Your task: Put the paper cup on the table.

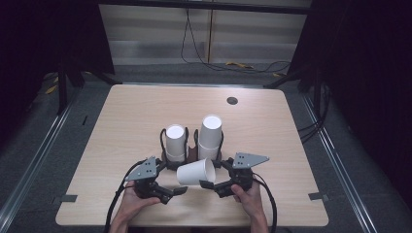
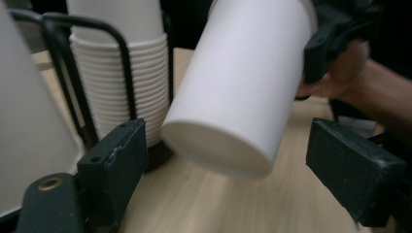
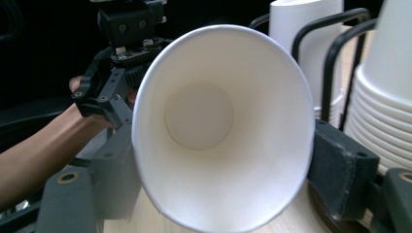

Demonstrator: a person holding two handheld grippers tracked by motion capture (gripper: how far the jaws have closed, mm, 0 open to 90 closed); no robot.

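Jaws of the right gripper (image 1: 212, 185) pinch a white paper cup (image 3: 221, 131) at its rim (light, thin-walled, easily crushed); its base hangs between the left gripper's (image 1: 178, 191) spread jaws, untouched.

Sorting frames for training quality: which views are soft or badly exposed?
High view: sharp on the table, dark surroundings, cup stack tops slightly blown out. Left gripper view: the held paper cup is soft and the hand behind it blurred. Right gripper view: cup rim fairly crisp, background dim.
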